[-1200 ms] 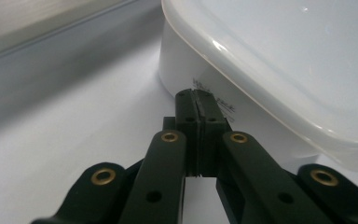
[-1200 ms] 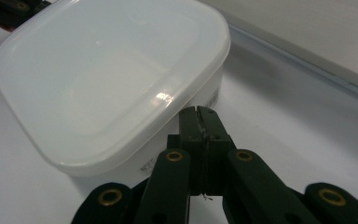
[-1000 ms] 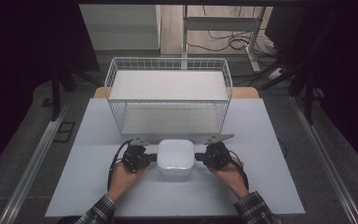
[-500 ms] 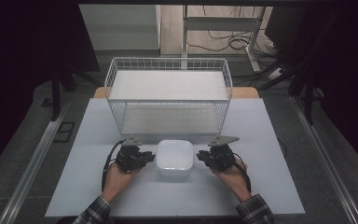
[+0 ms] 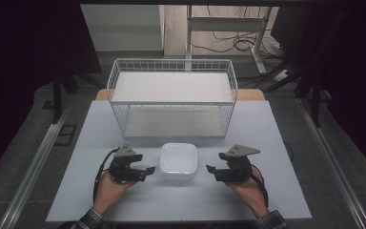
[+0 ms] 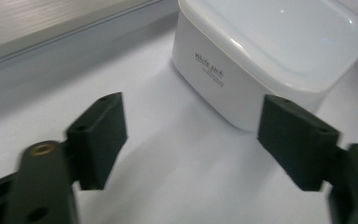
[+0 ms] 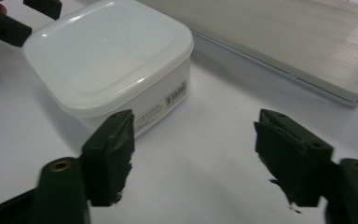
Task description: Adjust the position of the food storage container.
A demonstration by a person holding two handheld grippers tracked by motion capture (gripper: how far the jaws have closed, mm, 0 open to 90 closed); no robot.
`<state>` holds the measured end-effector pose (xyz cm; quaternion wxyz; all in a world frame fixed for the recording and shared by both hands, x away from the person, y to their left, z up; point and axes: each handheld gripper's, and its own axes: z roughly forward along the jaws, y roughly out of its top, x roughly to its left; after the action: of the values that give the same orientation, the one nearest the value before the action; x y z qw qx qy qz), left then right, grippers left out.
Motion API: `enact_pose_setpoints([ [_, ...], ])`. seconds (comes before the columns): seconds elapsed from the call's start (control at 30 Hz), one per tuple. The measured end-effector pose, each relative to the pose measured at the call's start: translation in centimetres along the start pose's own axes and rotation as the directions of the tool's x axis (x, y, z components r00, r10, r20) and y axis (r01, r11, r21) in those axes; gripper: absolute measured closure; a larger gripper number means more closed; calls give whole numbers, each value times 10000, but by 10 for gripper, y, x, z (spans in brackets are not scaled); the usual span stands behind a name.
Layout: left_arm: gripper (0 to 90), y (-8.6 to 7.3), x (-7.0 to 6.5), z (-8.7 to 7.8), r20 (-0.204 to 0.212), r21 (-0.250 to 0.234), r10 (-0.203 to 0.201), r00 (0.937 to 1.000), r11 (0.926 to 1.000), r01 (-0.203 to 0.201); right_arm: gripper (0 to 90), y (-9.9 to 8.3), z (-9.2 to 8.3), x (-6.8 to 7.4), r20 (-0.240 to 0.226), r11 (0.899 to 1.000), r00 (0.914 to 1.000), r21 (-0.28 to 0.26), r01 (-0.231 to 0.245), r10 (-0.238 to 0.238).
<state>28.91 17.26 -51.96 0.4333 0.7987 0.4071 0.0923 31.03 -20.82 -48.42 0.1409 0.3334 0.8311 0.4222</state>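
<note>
You've pulled both grippers back off box (image 5: 178, 161). Left gripper (image 5: 143, 170) and right gripper (image 5: 213, 171) now flank it, jaws spread, empty. Box rests on table (image 5: 276, 143) before basket (image 5: 171, 98); looks released.

"What kind of place is this?"

"It looks like a lab or a test room. See the white table (image 5: 267, 191)? Around it hang dark black curtains (image 5: 24, 57)."

"What else shows it?"

"Behind the table there are loose cables (image 5: 228, 43) on the floor, next to a metal stand (image 5: 228, 28). Metal rails (image 5: 33, 167) run along both sides of the table. On the table sits a plain white wire basket (image 5: 171, 102). It does not look like a home."
</note>
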Motion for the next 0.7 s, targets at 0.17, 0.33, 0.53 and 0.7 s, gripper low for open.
enact_pose_setpoints([
  [0.17,140,-9,-1,-8,21,-36,-16,10000,10000,16,142,-6,-6,6,83,10000,10000,-52,1,0],
  [0.33,82,-19,-6,-14,30,99,190,9998,9998,-191,58,-15,-7,13,23,9997,9999,200,155,-155],
  [0.53,41,-27,-9,-16,-216,242,338,9992,9992,-333,26,-25,-5,13,-124,9979,9999,634,124,-116],
  [0.7,36,-27,-8,-16,-188,61,376,9991,9993,-375,21,-25,-5,10,-61,9986,9999,521,131,-128],
])
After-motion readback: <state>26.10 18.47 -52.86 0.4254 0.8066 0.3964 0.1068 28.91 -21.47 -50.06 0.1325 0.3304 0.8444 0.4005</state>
